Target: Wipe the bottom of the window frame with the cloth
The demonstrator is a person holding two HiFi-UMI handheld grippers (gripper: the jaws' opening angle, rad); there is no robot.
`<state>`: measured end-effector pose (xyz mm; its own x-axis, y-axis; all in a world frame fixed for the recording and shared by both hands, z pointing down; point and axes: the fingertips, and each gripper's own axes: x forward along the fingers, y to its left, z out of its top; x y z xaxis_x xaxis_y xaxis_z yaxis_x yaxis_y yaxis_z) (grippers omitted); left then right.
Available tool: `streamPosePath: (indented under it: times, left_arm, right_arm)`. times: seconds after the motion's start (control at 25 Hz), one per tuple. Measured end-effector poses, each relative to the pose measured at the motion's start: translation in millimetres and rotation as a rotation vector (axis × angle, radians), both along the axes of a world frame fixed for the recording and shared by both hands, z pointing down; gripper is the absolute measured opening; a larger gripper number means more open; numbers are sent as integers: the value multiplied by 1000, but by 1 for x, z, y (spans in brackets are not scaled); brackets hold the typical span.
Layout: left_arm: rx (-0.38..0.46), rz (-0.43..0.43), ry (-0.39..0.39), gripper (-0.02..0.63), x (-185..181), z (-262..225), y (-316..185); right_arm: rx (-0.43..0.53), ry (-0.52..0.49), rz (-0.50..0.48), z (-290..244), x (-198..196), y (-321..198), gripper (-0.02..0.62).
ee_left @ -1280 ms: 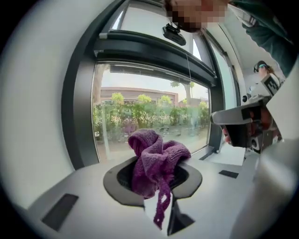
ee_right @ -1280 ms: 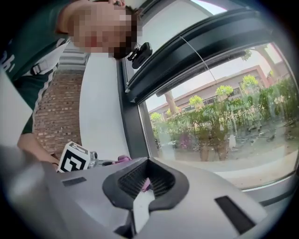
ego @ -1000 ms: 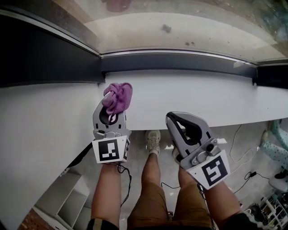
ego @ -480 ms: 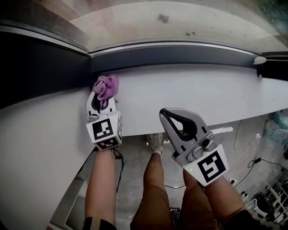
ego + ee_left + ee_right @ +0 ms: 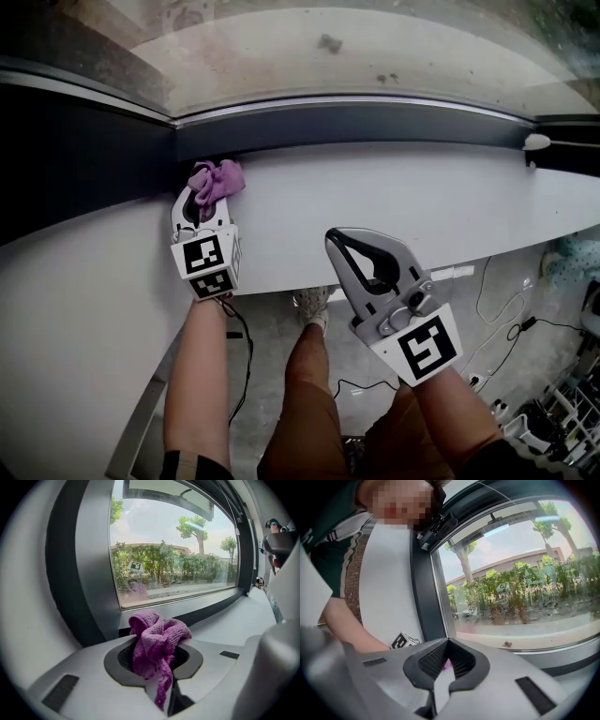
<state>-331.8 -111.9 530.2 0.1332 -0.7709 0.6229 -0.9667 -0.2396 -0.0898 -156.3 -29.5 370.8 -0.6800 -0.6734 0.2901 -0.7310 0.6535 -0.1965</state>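
- The left gripper [image 5: 208, 194] was seen pinched on the purple cloth [image 5: 217, 177], which was bunched between its jaws and stood out past their tips.
- The cloth was held at the left end of the bottom rail of the window frame [image 5: 375, 114], in the corner where the dark upright [image 5: 63, 569] met it. Whether the wad was touching the rail or just short of it could not be told.
- From this gripper the rail lay straight ahead of the jaws, with its long axis running off to the gripper's right, crosswise to the jaws. A sideways sweep to the right was judged to be what the wipe called for.
- The white sill [image 5: 422, 202] was spread beneath the jaws and away to their right.
- The right gripper [image 5: 361, 253] was held with its jaws pressed together on nothing, back from the sill's near edge. The cloth lay ahead of it and to its left, so the left gripper was plainly the nearer to the rail.
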Motion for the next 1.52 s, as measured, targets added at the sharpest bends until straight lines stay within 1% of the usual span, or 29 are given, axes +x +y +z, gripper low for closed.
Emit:
streamPosePath:
  times: [0.2,0.36,0.52,0.76,0.84,1.0,1.36,1.52]
  left_arm:
    - [-20,-20,3,103,-3,11,3]
    - [-33,-21,4,103,6,19,7]
    - [-41,-27,5,103,9,22,3]
    - [-62,-10,-16,103,25,25,9]
    - [-66,-11,-10,103,32,26,10]
    - [-66,11,-5,103,55,26,10]
    - [-69,63,27,101,122,27,9]
    - [-68,79,41,101,152,29,10]
  right_arm:
    - [-22,17,75,29,6,-16,14]
    - [-61,11,79,44,11,-17,14]
    - [-63,8,95,48,16,-18,14]
    - [-95,7,132,58,36,-14,14]
    - [-109,13,151,61,44,-14,14]
    - [-122,-1,194,63,64,-15,14]
    - [-127,14,228,68,116,-11,14]
    - [-127,4,253,72,137,-12,14]
